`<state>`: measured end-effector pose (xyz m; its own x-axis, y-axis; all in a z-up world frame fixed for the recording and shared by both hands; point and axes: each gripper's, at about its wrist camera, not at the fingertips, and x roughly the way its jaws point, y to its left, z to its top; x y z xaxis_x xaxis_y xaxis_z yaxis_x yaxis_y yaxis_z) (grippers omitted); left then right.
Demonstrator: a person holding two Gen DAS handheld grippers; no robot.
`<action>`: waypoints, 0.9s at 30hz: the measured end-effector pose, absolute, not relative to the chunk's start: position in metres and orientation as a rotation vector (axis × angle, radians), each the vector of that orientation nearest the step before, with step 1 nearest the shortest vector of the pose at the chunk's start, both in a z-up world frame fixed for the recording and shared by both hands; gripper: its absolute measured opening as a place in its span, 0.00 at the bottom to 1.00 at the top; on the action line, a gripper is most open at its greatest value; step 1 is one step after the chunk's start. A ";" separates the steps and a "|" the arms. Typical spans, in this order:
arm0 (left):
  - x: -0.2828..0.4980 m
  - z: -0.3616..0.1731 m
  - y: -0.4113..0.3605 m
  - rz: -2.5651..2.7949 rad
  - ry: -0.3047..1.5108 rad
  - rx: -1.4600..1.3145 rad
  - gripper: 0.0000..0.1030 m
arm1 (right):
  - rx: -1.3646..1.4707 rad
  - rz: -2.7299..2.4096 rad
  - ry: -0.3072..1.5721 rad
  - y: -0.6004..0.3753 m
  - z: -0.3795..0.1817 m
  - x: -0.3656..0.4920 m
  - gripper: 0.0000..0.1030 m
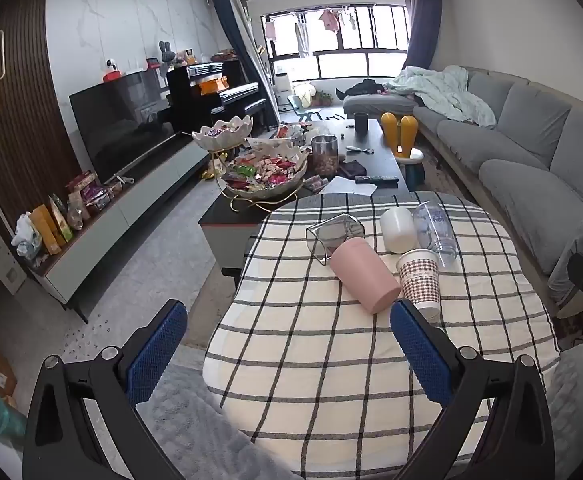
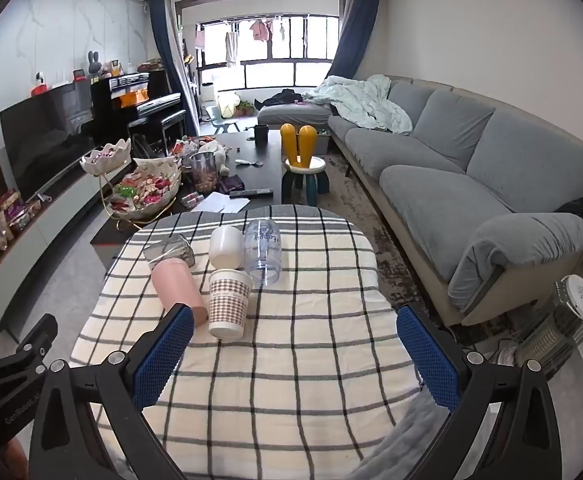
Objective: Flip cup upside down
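Five cups cluster on the checked cloth of the worktop (image 2: 291, 340). The paper cup (image 2: 229, 304) with a brown houndstooth band stands upright, mouth up, nearest the camera. At its 9 o'clock the pink cup (image 2: 177, 290) lies on its side, touching it. At 12 o'clock the white cup (image 2: 226, 247) lies tipped, and at 1 o'clock the clear printed plastic cup (image 2: 264, 254) lies on its side. At 11 o'clock, behind the pink one, the clear angular glass (image 2: 170, 253) lies toppled.
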<state>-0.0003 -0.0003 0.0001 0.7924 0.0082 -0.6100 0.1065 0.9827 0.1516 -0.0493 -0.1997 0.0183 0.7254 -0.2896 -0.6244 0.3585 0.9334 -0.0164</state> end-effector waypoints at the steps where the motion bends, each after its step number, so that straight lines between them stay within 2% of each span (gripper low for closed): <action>1: 0.000 0.000 0.000 -0.052 0.655 0.183 1.00 | 0.112 -0.356 0.667 -0.200 0.019 -0.050 0.99; 27: -0.004 0.004 -0.004 -0.056 0.650 0.182 1.00 | 0.114 -0.356 0.661 -0.200 0.019 -0.049 0.99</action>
<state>-0.0039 -0.0041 0.0036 0.7953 0.0047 -0.6063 0.1092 0.9825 0.1509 -0.0492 -0.2004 0.0194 0.7313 -0.2872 -0.6186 0.3588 0.9334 -0.0092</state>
